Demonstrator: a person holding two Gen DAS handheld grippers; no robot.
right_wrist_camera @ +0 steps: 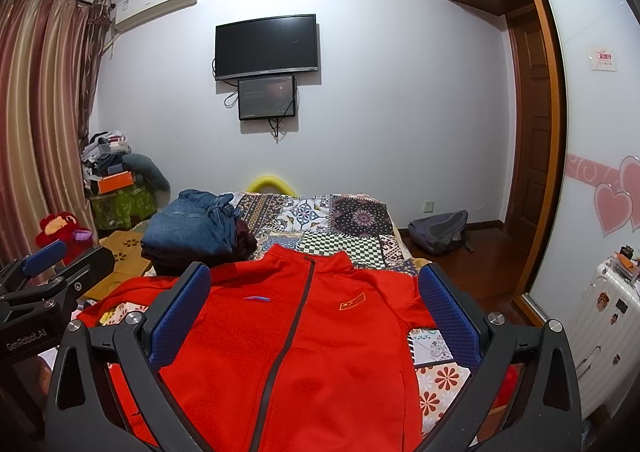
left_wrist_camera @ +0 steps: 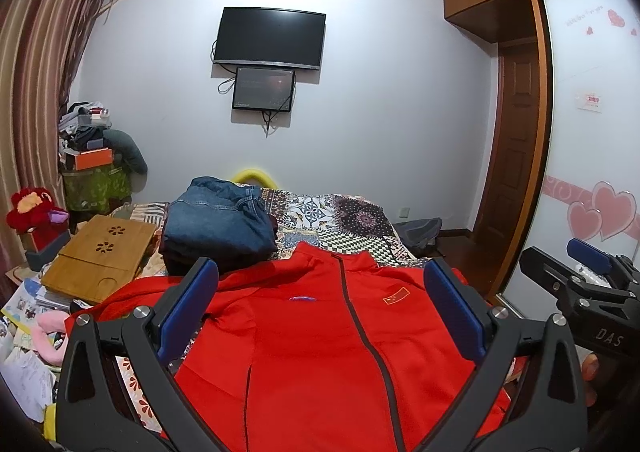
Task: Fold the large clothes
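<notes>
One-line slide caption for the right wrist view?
Open right gripper above a red zip jacket spread flat on the patchwork bed, folded jeans beyond, left gripper alongside.

- "DAS" in pale letters stands on the black body of the right gripper [left_wrist_camera: 592, 264], seen right of the left tongs.
- "GenRobot.AI" stands on the black body of the left gripper [right_wrist_camera: 44, 256], left of the right tongs.
- Other labels are too small to read.
</notes>
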